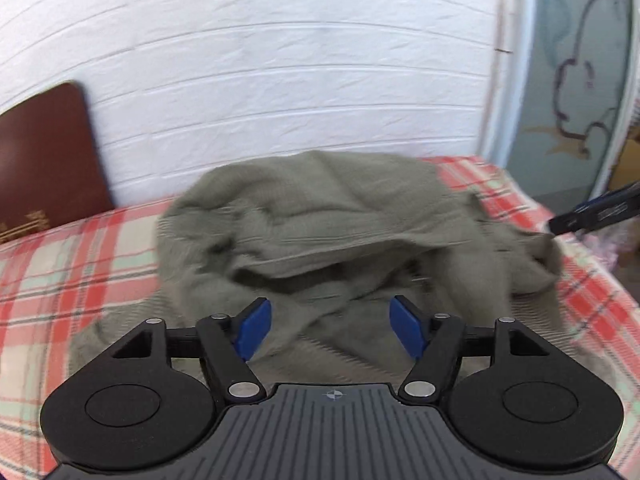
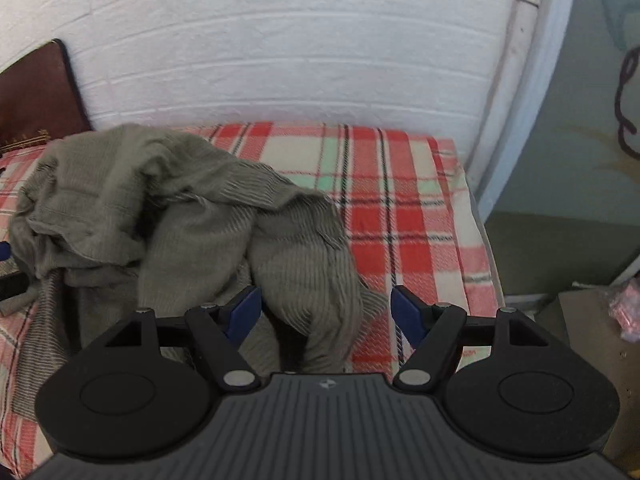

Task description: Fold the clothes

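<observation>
Sweater [image 1: 320, 220] crumpled under both wide, empty tools [image 1: 330, 330] [image 2: 325, 316]; grabbing bunched layers risks crooked fold.

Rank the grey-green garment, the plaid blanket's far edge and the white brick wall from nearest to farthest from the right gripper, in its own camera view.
1. Grey-green garment, between and left of the right gripper.
2. Plaid blanket's far edge, beyond it.
3. White brick wall, behind.

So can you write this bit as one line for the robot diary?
crumpled grey-green ribbed knit garment on red plaid blanket | left gripper open | right gripper open | fold not started
</observation>
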Available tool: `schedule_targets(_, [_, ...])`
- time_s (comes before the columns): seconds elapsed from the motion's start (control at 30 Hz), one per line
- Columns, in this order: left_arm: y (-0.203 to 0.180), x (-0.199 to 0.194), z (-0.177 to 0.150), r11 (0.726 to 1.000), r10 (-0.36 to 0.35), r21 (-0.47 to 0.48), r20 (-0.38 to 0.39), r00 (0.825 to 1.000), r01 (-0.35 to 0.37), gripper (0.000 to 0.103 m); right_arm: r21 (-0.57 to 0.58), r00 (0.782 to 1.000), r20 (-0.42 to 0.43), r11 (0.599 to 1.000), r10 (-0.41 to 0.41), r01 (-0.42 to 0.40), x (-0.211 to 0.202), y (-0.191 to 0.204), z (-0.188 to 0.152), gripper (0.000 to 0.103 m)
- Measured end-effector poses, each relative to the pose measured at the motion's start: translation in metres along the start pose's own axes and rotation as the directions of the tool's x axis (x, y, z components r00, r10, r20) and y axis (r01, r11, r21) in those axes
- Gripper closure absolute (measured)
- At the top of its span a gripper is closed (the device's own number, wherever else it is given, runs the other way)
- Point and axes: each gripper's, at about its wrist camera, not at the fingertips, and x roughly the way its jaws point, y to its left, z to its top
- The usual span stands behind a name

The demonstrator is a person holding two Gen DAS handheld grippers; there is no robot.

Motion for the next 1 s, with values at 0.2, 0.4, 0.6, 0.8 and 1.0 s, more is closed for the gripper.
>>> schedule_targets(0.2, [-0.043, 0.016, 0.002, 0.998, -0.056, 0.037, -0.058, 0.997, 0.058, 0.023, 0.051, 0.996, -0.052, 0.996, 0.070, -0.067, 0.038, -0.010, -0.024, 0.048])
schedule_targets(0.4, [-0.041, 0.016, 0.007, 0.997, -0.046, 0.050, -0.069, 0.997, 0.050, 0.023, 0.038, 0.958, -0.012, 0.957, 0.288, -0.287, 0.002, 0.003, -0.038, 0.092])
schedule_targets(0.6, [-0.018, -0.005, 0.015, 0.995, -0.099, -0.013, -0.082, 0.992, 0.098, 0.023, -0.113, 0.868, -0.014, 0.862, 0.496, -0.495, -0.063, 0.051, -0.065, 0.093])
schedule_targets(0.8, [-0.022, -0.031, 0.011, 0.990, -0.141, 0.016, -0.084, 0.986, 0.143, 0.021, -0.235, 0.812, -0.147, 0.778, 0.565, -0.583, -0.064, 0.113, -0.101, 0.093])
schedule_targets(1.0, [-0.045, -0.019, 0.003, 0.979, -0.197, 0.022, -0.125, 0.972, 0.201, 0.021, -0.207, 0.776, -0.242, 0.750, 0.583, -0.628, -0.040, 0.141, -0.137, 0.093])
